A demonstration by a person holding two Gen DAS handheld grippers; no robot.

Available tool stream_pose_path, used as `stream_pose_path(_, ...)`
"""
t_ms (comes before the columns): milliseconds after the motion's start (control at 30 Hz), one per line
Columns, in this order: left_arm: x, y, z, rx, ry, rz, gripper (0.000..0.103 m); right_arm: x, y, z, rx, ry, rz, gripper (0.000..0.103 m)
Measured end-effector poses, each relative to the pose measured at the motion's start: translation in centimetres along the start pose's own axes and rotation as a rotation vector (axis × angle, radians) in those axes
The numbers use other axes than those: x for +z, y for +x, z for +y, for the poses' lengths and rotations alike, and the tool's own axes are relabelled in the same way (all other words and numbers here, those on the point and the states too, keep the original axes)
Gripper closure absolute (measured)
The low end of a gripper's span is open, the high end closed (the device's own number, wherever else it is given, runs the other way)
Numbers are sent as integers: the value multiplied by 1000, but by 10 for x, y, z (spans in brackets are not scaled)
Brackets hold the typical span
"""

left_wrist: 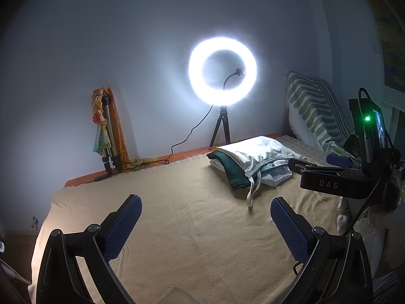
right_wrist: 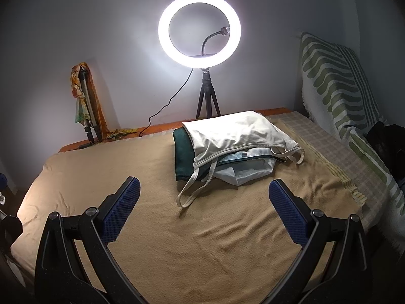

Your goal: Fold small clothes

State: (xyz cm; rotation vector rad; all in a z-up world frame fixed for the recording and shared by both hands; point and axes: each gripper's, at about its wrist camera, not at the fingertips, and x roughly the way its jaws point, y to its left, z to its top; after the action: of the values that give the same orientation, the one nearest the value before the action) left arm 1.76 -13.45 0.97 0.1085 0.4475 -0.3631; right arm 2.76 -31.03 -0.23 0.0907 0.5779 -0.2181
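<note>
A small pile of clothes lies on the tan blanket (right_wrist: 215, 228) of a bed. On top is a white strappy top (right_wrist: 233, 134), its straps trailing toward me. Under it sit a dark green cloth (right_wrist: 182, 152) and a pale white-blue piece (right_wrist: 248, 172). My right gripper (right_wrist: 204, 187) hangs open just short of the pile, with nothing between its blue pads. In the left wrist view the white top (left_wrist: 255, 154) and green cloth (left_wrist: 227, 167) lie ahead to the right. My left gripper (left_wrist: 205, 210) stands open over the bare blanket (left_wrist: 189, 228), holding nothing. The right gripper's black body (left_wrist: 331, 182) shows beside the pile.
A lit ring light (right_wrist: 200, 29) on a small tripod stands at the far edge against the wall, its cable running left. A folded tripod draped with a scarf (right_wrist: 86, 101) leans at the back left. A green-striped cushion (right_wrist: 336, 81) and a checked cloth (right_wrist: 329, 147) lie on the right.
</note>
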Motion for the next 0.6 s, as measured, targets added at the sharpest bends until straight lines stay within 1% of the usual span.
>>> stream_pose_path(600, -1, 0, 3, 10, 10, -2, 0, -2, 1, 2, 20, 0, 14, 0)
